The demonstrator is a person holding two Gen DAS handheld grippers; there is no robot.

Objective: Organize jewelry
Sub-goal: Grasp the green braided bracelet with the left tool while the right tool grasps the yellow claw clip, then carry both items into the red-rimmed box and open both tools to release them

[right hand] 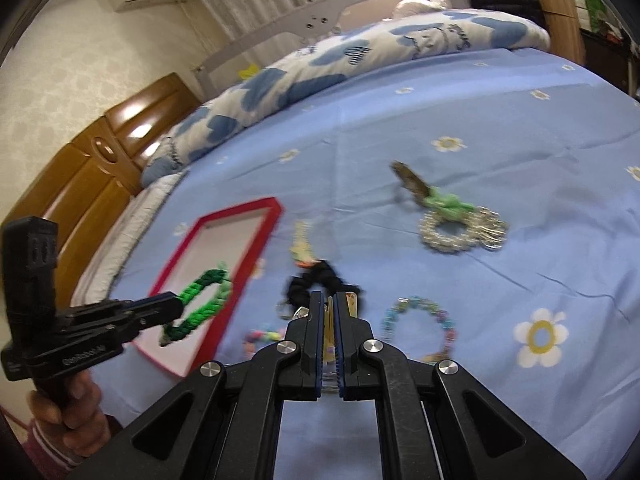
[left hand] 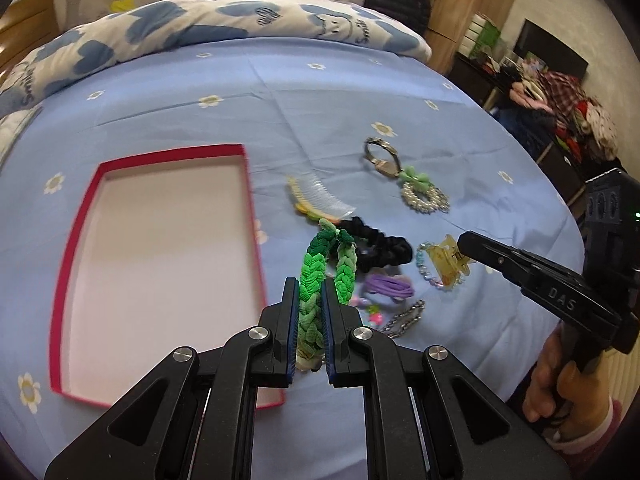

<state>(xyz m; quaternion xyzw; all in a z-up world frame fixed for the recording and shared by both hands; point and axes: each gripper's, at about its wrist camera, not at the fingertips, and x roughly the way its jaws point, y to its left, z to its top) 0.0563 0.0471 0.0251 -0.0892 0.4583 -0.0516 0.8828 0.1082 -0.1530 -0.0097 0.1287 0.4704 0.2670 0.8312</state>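
Note:
My left gripper [left hand: 310, 288] is shut on a green braided hair tie [left hand: 320, 264] and holds it above the bed, just right of the empty red-rimmed box [left hand: 244, 168]. In the right wrist view the tie [right hand: 200, 300] hangs over the box [right hand: 240, 206]. My right gripper [right hand: 329, 300] is shut on a yellow claw clip [right hand: 330, 328], which also shows in the left wrist view [left hand: 446, 260]. On the sheet lie a black scrunchie [left hand: 380, 244], a clear comb [left hand: 320, 196], a watch [left hand: 382, 160], a pearl ring with green bow [left hand: 424, 196], a beaded bracelet [right hand: 420, 324], purple ties [left hand: 390, 286] and a chain [left hand: 404, 318].
The bed has a blue flowered sheet [left hand: 160, 92] and a rolled quilt [left hand: 200, 16] at the far edge. A wooden headboard [right hand: 80, 168] is to the left. Cluttered furniture [left hand: 560, 112] stands beyond the bed's right edge.

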